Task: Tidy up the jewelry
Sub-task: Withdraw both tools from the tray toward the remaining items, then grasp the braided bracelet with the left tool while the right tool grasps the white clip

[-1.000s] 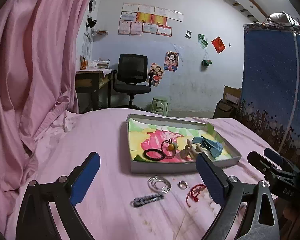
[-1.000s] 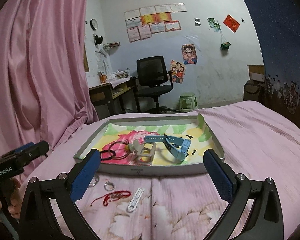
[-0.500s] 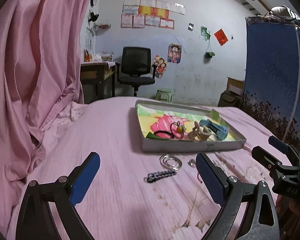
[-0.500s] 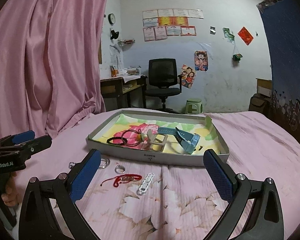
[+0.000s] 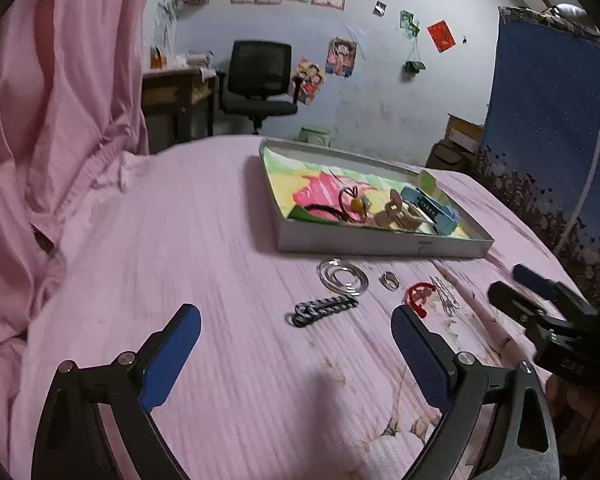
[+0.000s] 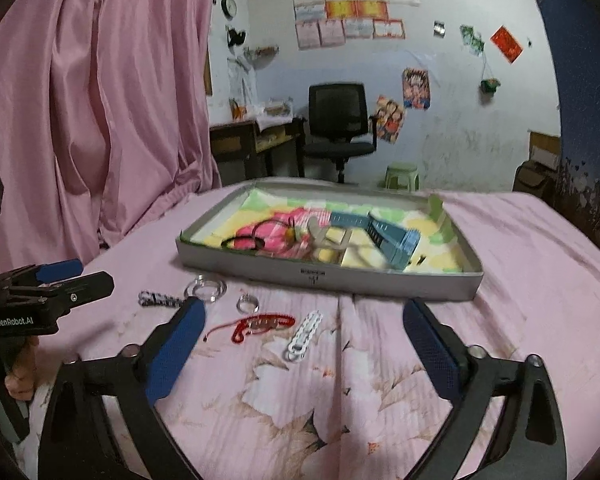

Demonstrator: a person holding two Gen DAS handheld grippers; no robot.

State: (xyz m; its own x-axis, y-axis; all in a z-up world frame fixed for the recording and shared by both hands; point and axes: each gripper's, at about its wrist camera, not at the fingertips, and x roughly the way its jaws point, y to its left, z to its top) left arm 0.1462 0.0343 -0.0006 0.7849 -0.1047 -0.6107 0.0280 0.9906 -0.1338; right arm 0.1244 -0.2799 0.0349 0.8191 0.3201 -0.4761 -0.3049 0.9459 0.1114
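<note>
A grey tray [image 5: 380, 245] [image 6: 340, 278] with a colourful lining lies on the pink bed. It holds a blue watch [image 6: 392, 236], a beige clip [image 5: 398, 214] and black and red hair ties [image 5: 350, 200]. Before it on the sheet lie clear bangles [image 5: 342, 276] [image 6: 205, 290], a silver ring [image 5: 390, 280] [image 6: 247, 302], a dark chain bracelet [image 5: 324, 309] [image 6: 160, 300], a red bracelet [image 5: 418, 294] [image 6: 260, 324] and a white chain bracelet [image 6: 305, 336]. My left gripper [image 5: 296, 342] is open and empty, just short of the dark bracelet. My right gripper [image 6: 304, 338] is open and empty over the white bracelet.
A pink curtain [image 5: 52, 120] hangs on the left. A blue patterned cloth [image 5: 548, 120] hangs on the right. A desk [image 6: 256, 140], a black office chair [image 6: 340, 120] and a green stool [image 6: 402, 174] stand beyond the bed.
Both grippers have drawn back and dropped lower, so the tray looks farther off. The loose jewelry has not moved. Both grippers stay open.
</note>
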